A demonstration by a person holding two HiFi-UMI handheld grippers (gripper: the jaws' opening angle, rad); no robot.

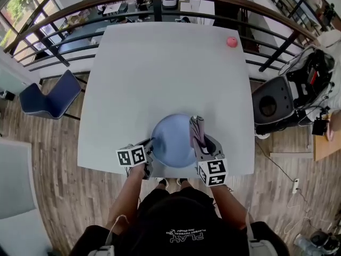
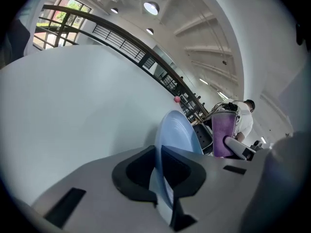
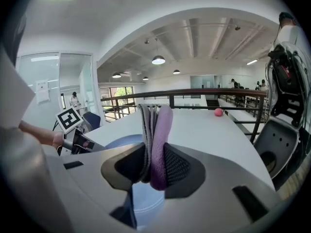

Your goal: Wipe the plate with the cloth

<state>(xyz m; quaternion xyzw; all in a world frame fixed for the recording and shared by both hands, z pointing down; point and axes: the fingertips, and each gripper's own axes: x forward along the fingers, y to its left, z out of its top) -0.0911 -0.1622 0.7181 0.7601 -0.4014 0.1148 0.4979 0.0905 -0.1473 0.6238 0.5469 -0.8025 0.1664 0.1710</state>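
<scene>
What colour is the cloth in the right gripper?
The cloth is purple and grey; right gripper view shows best.

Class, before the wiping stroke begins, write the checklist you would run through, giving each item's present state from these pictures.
1. Left claw shut on the rim of the round pale-blue plate: ok.
2. Right claw shut on the folded purple-and-grey cloth: ok.
3. Cloth touching the plate: not ok; the left gripper view shows a gap between them.
4. Plate resting on the white table: cannot tell.
5. Small pink ball away from the work, near the table's far corner: ok.
</scene>
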